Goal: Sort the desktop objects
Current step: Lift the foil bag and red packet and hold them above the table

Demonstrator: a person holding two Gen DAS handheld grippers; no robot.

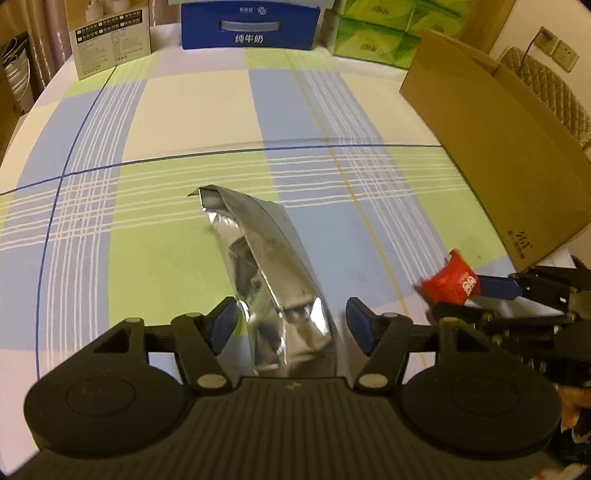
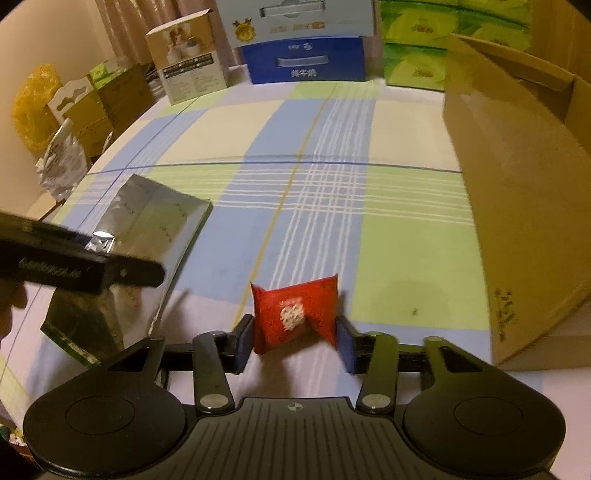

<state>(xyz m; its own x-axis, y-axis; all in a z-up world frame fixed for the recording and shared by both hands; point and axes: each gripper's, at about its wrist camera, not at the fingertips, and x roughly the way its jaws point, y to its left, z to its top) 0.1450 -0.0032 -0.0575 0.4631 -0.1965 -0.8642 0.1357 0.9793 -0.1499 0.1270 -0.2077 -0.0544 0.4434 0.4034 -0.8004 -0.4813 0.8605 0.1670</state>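
A crumpled silver foil bag (image 1: 266, 273) lies on the checked tablecloth between the fingers of my left gripper (image 1: 291, 325), which is open around its near end; the left pad touches it, the right pad stands apart. The bag also shows in the right wrist view (image 2: 147, 236). My right gripper (image 2: 295, 339) is shut on a small red packet (image 2: 295, 314) with a white pattern, held just above the cloth. The red packet (image 1: 452, 282) and right gripper also show at the right of the left wrist view.
An open cardboard box (image 1: 498, 140) stands at the right (image 2: 517, 184). A blue milk carton (image 1: 251, 26), a white product box (image 1: 110, 40) and green tissue packs (image 1: 373, 33) line the far edge. Boxes and a yellow bag (image 2: 33, 107) sit off the table's left.
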